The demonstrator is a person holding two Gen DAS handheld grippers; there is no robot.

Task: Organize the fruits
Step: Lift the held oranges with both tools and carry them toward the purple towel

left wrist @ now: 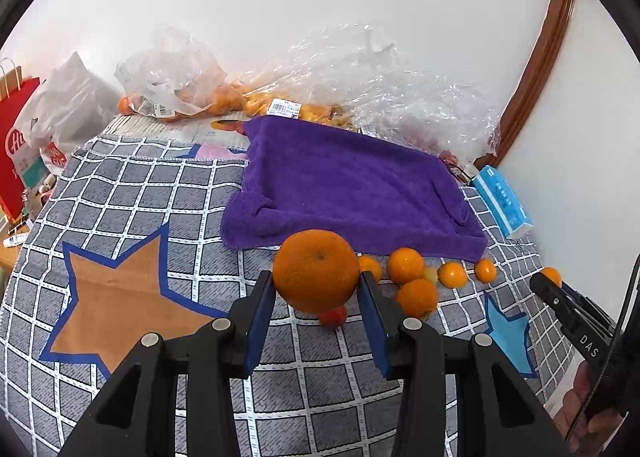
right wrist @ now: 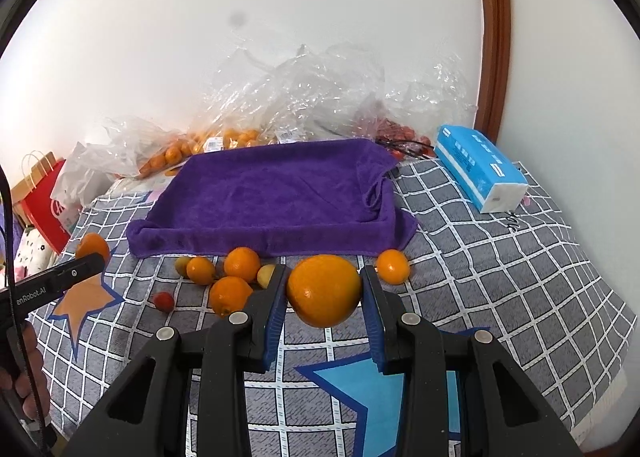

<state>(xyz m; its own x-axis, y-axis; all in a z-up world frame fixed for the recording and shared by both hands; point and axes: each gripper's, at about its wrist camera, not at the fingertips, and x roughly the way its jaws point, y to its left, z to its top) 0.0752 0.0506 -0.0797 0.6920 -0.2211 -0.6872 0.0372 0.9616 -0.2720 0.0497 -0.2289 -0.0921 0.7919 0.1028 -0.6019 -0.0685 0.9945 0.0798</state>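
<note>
Right, left wrist view first: the left gripper [left wrist: 318, 289] has its blue-padded fingers [left wrist: 260, 321] clamped on a big orange [left wrist: 317, 269], one pad on each flank, the fruit lifted clear of the checked blanket [left wrist: 160, 193]. Just under it sits a small red fruit [left wrist: 333, 317] on the blanket. To the right, a loose cluster of small oranges [left wrist: 406, 265] lies along the near edge of the purple towel [left wrist: 348, 185], with one pale yellowish fruit [left wrist: 430, 274] tucked among them. Behind the towel, clear plastic bags [left wrist: 360, 73] hold more orange fruit. A blue tissue pack [left wrist: 505, 201] rests at the towel's right end. At the far right edge the right gripper [left wrist: 550, 281] pokes in, an orange at its tip.

Now the right wrist view: the right gripper [right wrist: 324, 293] is closed on a second large orange [right wrist: 325, 291], fingers [right wrist: 276, 313] pressing both sides, fruit held above the blanket [right wrist: 500, 257]. Another small orange [right wrist: 393, 266] lies just right of it, by the purple towel [right wrist: 268, 193]. Left of the fingers, the small oranges [right wrist: 241, 264] bunch up with two yellowish fruits [right wrist: 265, 275], and the red fruit [right wrist: 164, 301] sits apart, further left. The tissue pack [right wrist: 478, 173] lies at upper right, bags [right wrist: 304, 97] behind the towel. At the left edge, the left gripper [right wrist: 86, 263] shows with its orange [right wrist: 93, 247] at the tip.
</note>
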